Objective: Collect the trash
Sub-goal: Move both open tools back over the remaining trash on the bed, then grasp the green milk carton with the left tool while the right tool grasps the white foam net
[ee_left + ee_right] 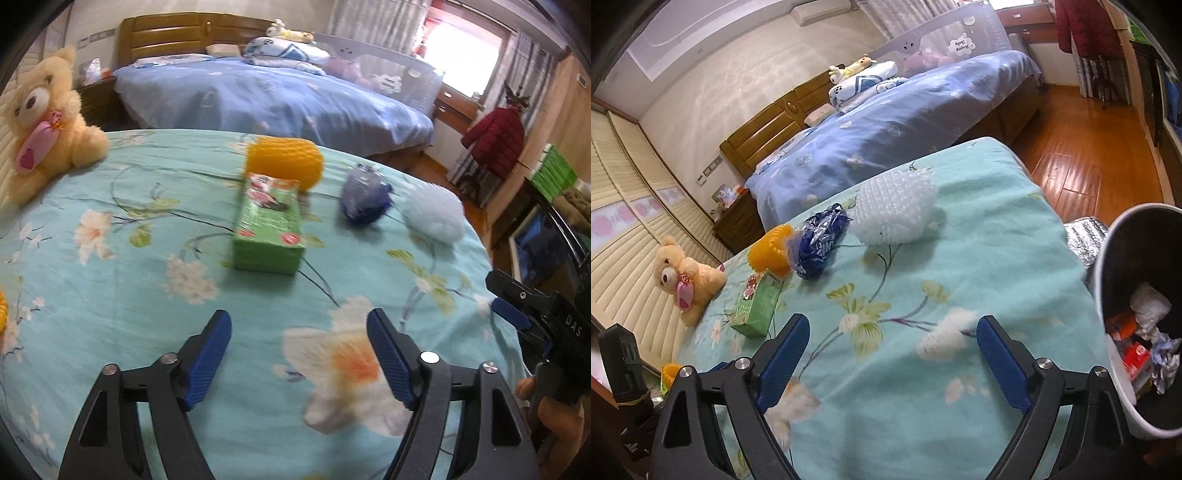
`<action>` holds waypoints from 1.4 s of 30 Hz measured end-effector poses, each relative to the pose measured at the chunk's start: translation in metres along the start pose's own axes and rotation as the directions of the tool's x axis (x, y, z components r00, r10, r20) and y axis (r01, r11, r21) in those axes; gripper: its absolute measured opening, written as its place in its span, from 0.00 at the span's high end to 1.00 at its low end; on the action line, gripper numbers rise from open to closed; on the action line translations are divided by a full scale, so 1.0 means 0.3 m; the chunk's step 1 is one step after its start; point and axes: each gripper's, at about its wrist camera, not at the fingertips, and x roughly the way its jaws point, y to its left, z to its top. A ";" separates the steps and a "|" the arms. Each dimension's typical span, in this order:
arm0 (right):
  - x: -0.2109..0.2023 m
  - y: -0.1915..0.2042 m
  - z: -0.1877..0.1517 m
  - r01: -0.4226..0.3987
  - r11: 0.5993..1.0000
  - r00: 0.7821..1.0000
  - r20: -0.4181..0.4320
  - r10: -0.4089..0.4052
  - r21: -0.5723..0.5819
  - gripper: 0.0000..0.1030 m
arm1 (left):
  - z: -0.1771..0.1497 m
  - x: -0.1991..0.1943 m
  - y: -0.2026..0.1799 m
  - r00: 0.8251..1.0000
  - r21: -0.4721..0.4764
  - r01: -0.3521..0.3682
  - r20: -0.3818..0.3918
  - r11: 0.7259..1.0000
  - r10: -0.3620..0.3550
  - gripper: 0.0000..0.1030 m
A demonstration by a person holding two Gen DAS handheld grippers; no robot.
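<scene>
Left gripper jaws apart, empty, green box well ahead

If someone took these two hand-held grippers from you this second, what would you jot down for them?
Left hand-held gripper: open, empty, above the floral bedspread.
Right hand-held gripper: open, empty, beside the trash bin.
On the bed: green box, orange foam net, blue wrapper, white bubble wrap; another orange piece at the left edge.
Done: the bin already holds crumpled paper and wrappers.
Left: those pieces still need binning. The teddy bear is likely not trash.
</scene>
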 end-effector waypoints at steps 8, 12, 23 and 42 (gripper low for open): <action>0.078 0.014 0.056 -0.010 1.000 1.000 -0.006 0.010 -0.002 0.10 | 0.086 0.063 0.034 0.999 -0.014 -0.044 0.000 0.999 0.044 0.24; 0.120 0.008 0.092 -0.005 1.000 1.000 -0.009 0.005 0.005 0.10 | 0.124 0.107 0.030 0.998 -0.005 -0.057 -0.005 0.998 0.057 0.24; 0.209 -0.029 0.180 0.009 0.999 1.000 -0.005 -0.009 0.047 0.17 | 0.169 0.198 0.026 0.996 0.031 -0.085 -0.009 0.996 0.085 0.26; 0.054 -0.056 0.090 -0.010 0.999 1.000 0.017 0.009 0.036 0.77 | 0.084 0.114 -0.030 1.000 0.087 -0.013 0.022 0.996 0.012 0.52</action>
